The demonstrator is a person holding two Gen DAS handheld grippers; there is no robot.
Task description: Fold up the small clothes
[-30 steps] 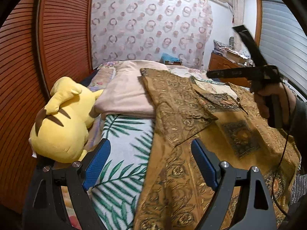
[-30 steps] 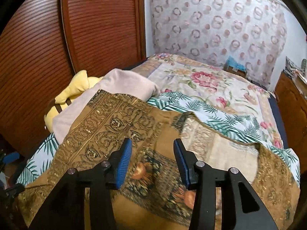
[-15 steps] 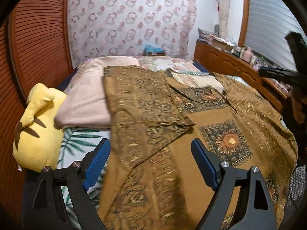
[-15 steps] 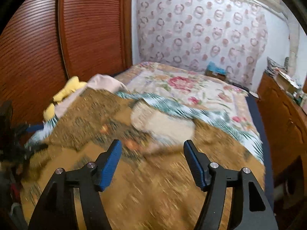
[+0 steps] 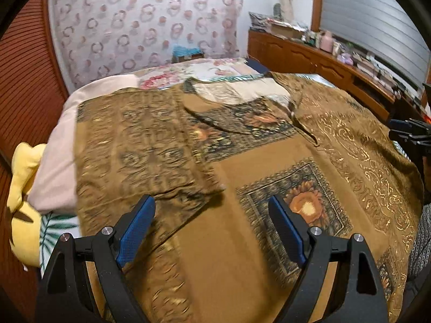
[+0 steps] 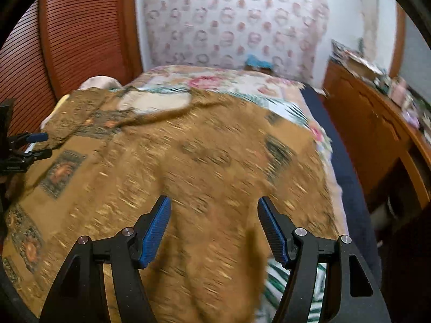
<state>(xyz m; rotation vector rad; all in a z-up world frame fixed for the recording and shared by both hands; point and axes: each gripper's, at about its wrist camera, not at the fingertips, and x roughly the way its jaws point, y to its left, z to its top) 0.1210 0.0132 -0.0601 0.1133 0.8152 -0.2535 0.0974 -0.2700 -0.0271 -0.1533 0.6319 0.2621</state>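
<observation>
From the left wrist, the left gripper (image 5: 211, 231) hangs over the near part of a brown patterned shirt (image 5: 242, 188), its blue-padded jaws spread wide with nothing between them. The shirt lies spread across the bed (image 5: 204, 67), front up. Its left sleeve (image 5: 140, 148) is already folded in over the body, ending in a point near the gripper. The cloth looks thin and limp, printed with dark scrollwork bands, gold swirls on the right side and square sunflower panels (image 5: 296, 202). A pale pink pillow (image 5: 62, 140) sits under the shirt's left edge, with a yellow plush toy (image 5: 21, 210) just beside it. The right gripper (image 5: 409, 132) shows at the right edge.

From the right wrist, which is blurred, the right gripper (image 6: 214, 228) is over the shirt's right side (image 6: 202, 161), its jaws parted and empty. A dark fold or shadow (image 6: 253, 253) runs near the right jaw; I cannot tell which. The leaf-print sheet (image 6: 293, 113) shows beyond the hem, and a wooden dresser (image 6: 371, 123) stands well to the right.

The risks, as I judge them: slack cloth may bunch rather than crease cleanly, a pinch could catch the sheet underneath, and the pillow's hump could make the folded sleeve slide back open.
</observation>
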